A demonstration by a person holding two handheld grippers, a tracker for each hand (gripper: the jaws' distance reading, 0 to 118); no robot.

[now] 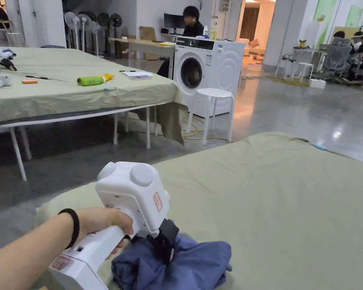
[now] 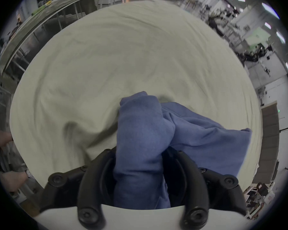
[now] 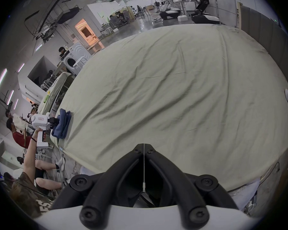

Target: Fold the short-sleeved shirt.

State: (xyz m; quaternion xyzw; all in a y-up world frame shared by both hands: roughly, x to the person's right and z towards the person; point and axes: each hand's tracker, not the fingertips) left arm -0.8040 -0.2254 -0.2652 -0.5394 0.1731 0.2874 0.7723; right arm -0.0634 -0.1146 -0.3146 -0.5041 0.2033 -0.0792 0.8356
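Clamping a thick roll of soft blue shirt (image 2: 140, 134), the left gripper (image 2: 138, 152) sits at the cloth-covered table's (image 2: 106, 59) near edge; the bunched fabric runs straight out from its jaws. The right gripper (image 3: 144, 146) is pinched together, empty.

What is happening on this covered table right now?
A person holds handheld tongs in each hand. The left tongs are shut on a bunched blue shirt near the edge of the green-covered table. The right tongs are shut and empty, off the table's edge. The shirt is not laid out flat.
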